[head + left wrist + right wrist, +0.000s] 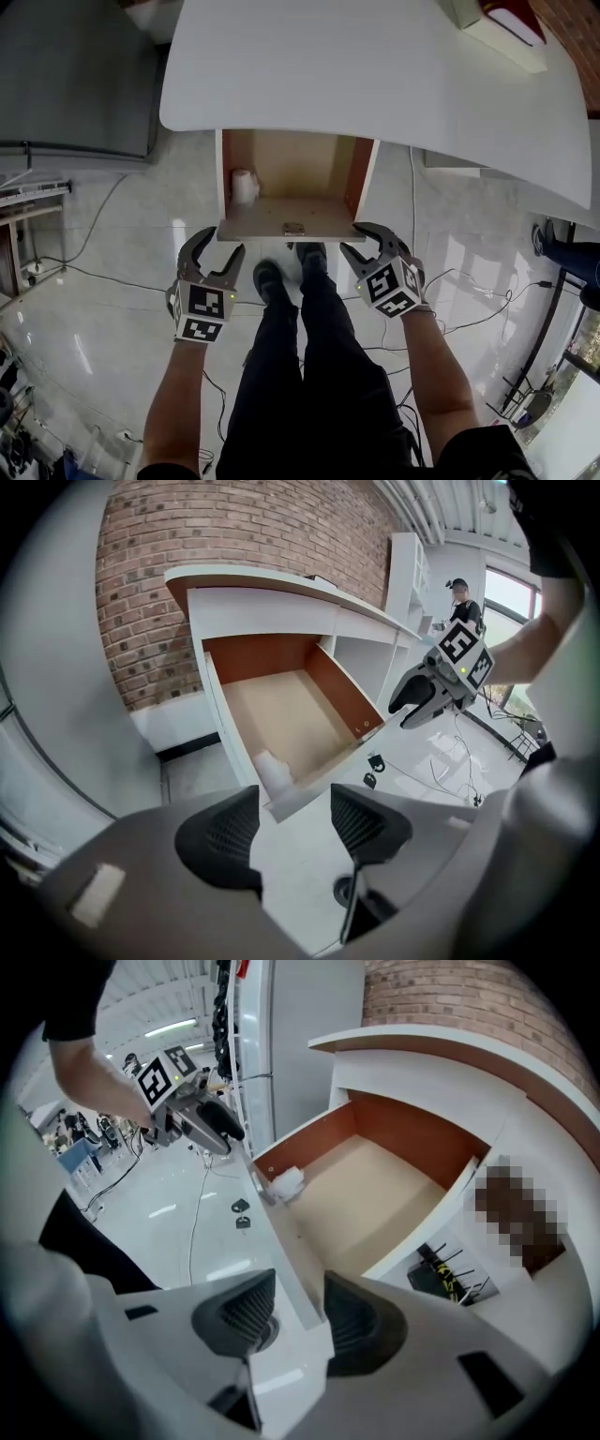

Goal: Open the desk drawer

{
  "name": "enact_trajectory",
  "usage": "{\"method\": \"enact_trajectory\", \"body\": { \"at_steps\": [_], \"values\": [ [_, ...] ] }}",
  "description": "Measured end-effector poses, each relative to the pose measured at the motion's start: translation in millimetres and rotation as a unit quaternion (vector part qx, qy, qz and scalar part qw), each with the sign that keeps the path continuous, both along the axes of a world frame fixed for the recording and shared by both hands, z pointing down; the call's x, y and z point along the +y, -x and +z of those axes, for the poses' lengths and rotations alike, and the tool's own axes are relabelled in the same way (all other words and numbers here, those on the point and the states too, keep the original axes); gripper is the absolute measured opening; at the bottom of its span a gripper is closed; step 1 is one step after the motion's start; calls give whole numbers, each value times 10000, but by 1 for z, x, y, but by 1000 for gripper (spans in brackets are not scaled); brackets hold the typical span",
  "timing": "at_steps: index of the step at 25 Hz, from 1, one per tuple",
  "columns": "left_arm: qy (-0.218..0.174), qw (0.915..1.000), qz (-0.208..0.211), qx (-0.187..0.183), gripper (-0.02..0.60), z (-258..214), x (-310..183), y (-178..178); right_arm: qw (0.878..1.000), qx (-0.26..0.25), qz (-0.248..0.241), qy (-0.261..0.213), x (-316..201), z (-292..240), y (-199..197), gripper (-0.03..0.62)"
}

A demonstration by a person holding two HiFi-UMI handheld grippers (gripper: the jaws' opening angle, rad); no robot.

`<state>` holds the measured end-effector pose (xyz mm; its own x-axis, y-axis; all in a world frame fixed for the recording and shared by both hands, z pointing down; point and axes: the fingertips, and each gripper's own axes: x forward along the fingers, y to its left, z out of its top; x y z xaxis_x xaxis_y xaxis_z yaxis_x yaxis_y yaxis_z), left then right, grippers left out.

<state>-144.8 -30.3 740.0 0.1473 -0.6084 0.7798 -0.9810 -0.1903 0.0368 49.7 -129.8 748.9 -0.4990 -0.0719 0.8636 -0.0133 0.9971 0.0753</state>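
Note:
The desk drawer (281,169) stands pulled out from under the white desk top (375,66), showing its brown bottom (281,714). A small white roll (245,186) lies in its front left corner. My left gripper (223,242) is at the left end of the white drawer front (272,231), open, with that corner just ahead of its pads (225,841). My right gripper (352,238) is at the right end. Its jaws straddle the front panel's edge (281,1232) with a gap at the left pad (239,1312), so it is open.
A small metal fitting (293,228) sits mid-front on the drawer. My legs and black shoes (267,277) are directly below it. Cables (469,319) trail over the glossy floor. A grey cabinet (75,75) stands at the left, and a red-and-white box (506,23) sits on the desk.

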Motion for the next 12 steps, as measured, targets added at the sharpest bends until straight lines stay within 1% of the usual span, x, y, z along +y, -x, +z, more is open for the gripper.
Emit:
{"method": "enact_trajectory", "body": {
  "at_steps": [2, 3, 6, 8, 12],
  "values": [
    [22, 9999, -125, 18, 245, -15, 5, 5, 9999, 105, 58, 27, -1, -9, -6, 163],
    [-32, 9998, -172, 27, 245, -28, 5, 7, 9999, 83, 127, 21, -3, -20, -9, 163],
    [-283, 9991, -289, 127, 245, -79, -2, 8, 9987, -208, 465, 87, -9, -66, -8, 163],
    [-402, 9982, -360, 275, 245, -114, -5, 3, 9968, -425, 663, 171, -9, -100, -6, 163],
    [-694, 9954, -356, 553, 244, -184, -13, -12, 9916, -852, 891, 388, -1, -168, 3, 163]
  ]
}}
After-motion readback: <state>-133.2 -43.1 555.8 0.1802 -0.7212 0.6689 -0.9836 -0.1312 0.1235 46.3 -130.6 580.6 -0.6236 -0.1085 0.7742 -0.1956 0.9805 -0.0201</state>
